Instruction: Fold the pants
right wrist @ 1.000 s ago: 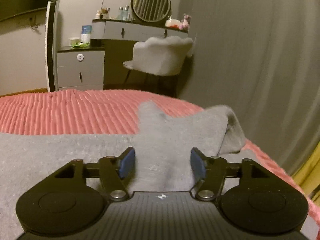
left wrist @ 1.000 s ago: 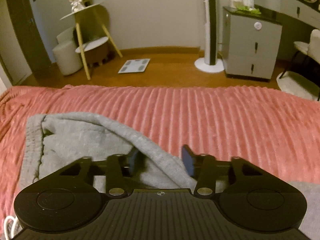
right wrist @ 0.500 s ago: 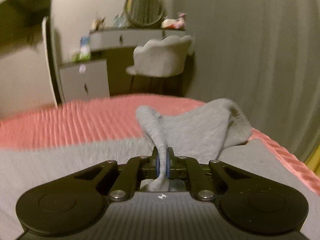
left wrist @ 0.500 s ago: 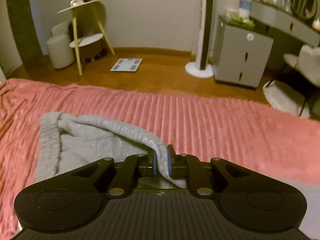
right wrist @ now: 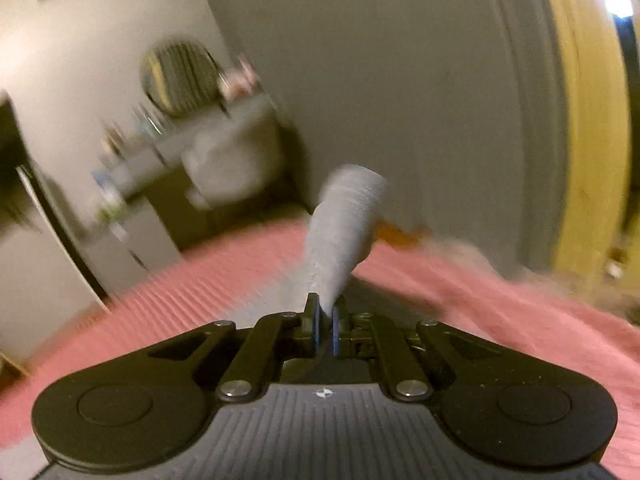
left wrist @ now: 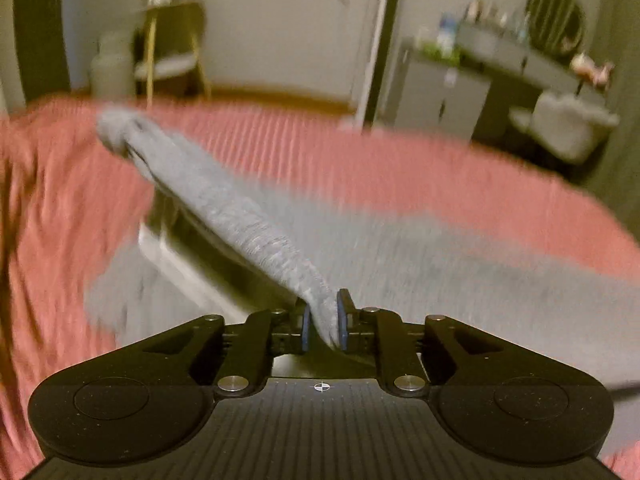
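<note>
Two handheld tongs-style grippers work over a bed covered by a pink ribbed bedspread (left wrist: 400,168), which serves as the landmark here. Both views are smeared by motion blur.

The left gripper (left wrist: 323,322) has its blue pads pressed tight on a thick fold of grey pants (left wrist: 224,208). From the pinch the cloth rises in a taut band toward the far left of the bedspread, ending in a bunched ribbed end; whether that is waistband or cuff cannot be told. More grey fabric lies spread flat on the bedspread below and to the right of that band.

The right gripper (right wrist: 325,330) is likewise clamped on grey cloth, and a ribbed, tube-like end of the pants (right wrist: 344,220) stands up above the bedspread (right wrist: 520,312) just beyond its pads.

The fabric looks like soft, fairly thick knit: light, limp, not slippery and in no way fragile. It probably sags and drags on the ribbed bedspread unless kept stretched between the two holds. The thicker ribbed edges and seams seem the surest places to pinch, since a thin single layer could slide out.
</note>
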`<state>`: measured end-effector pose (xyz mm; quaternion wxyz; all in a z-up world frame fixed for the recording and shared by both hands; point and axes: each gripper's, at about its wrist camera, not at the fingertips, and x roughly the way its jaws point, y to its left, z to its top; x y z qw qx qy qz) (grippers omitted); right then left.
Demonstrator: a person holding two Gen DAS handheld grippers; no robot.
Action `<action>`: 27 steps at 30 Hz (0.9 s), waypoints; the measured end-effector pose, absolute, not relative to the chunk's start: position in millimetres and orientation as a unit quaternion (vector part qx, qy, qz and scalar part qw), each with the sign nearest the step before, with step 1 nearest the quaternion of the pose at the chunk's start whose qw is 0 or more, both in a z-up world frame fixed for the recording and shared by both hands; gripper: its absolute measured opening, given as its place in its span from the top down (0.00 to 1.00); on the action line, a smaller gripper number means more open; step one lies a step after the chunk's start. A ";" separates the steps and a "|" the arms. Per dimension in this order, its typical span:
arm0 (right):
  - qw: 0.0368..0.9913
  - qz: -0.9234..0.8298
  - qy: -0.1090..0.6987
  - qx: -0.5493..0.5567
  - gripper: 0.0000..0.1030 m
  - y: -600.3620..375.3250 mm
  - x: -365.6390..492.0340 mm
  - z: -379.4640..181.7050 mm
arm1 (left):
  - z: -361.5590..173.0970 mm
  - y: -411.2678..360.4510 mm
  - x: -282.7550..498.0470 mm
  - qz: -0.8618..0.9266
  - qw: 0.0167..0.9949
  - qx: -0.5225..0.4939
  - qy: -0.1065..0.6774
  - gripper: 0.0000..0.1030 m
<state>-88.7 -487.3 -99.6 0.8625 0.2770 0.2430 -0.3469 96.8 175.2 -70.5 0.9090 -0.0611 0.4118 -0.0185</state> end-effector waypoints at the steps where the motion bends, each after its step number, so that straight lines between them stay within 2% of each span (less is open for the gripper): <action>1: 0.849 -0.345 0.272 0.295 0.94 -493.7 -87.3 -113.6 | -83.2 179.5 94.5 -0.019 0.898 -0.077 0.432 0.82; 3: 0.829 -0.349 0.297 0.320 0.91 -499.3 -86.4 -135.2 | -100.6 190.7 92.5 -0.011 0.890 -0.111 0.443 0.75; 4: 0.828 -0.344 0.302 0.322 0.90 -499.8 -84.7 -141.4 | -103.8 194.9 92.0 -0.002 0.891 -0.122 0.437 0.66; 5: 0.826 -0.344 0.306 0.325 0.89 -499.1 -83.5 -144.9 | -104.2 197.5 92.0 0.005 0.895 -0.130 0.427 0.51; 8: 0.831 -0.335 0.308 0.319 0.81 -496.5 -77.5 -147.9 | -103.5 206.1 96.4 0.047 0.909 -0.139 0.389 0.27; 10: 0.825 -0.332 0.309 0.337 0.80 -499.1 -77.9 -149.9 | -105.2 216.7 99.7 0.044 0.911 -0.174 0.371 0.24; 14: 0.831 -0.297 0.268 0.387 0.51 -492.9 -86.1 -158.1 | -115.9 233.1 109.3 0.035 0.893 -0.262 0.364 0.24; 16: 0.834 -0.286 0.261 0.392 0.46 -489.8 -85.0 -162.7 | -117.3 242.8 112.0 0.035 0.887 -0.278 0.368 0.26; 18: 0.837 -0.277 0.253 0.399 0.39 -489.5 -86.3 -165.1 | -115.8 239.9 118.8 0.044 0.888 -0.252 0.382 0.28; 20: 0.838 -0.264 0.248 0.407 0.26 -489.6 -85.3 -165.3 | -115.0 230.3 123.5 0.049 0.891 -0.213 0.398 0.28; 21: 0.839 -0.260 0.250 0.408 0.23 -489.4 -85.1 -164.3 | -114.3 226.2 123.8 0.053 0.893 -0.191 0.405 0.27; 23: 0.842 -0.249 0.269 0.396 0.06 -488.0 -78.4 -161.3 | -117.3 221.1 120.5 0.052 0.897 -0.161 0.407 0.26; 24: 0.844 -0.243 0.283 0.386 0.01 -486.8 -73.8 -159.6 | -118.0 218.4 121.0 0.053 0.899 -0.154 0.408 0.25; 27: 0.846 -0.247 0.296 0.367 0.00 -482.8 -64.5 -157.9 | -122.1 219.1 122.8 0.057 0.894 -0.166 0.413 0.24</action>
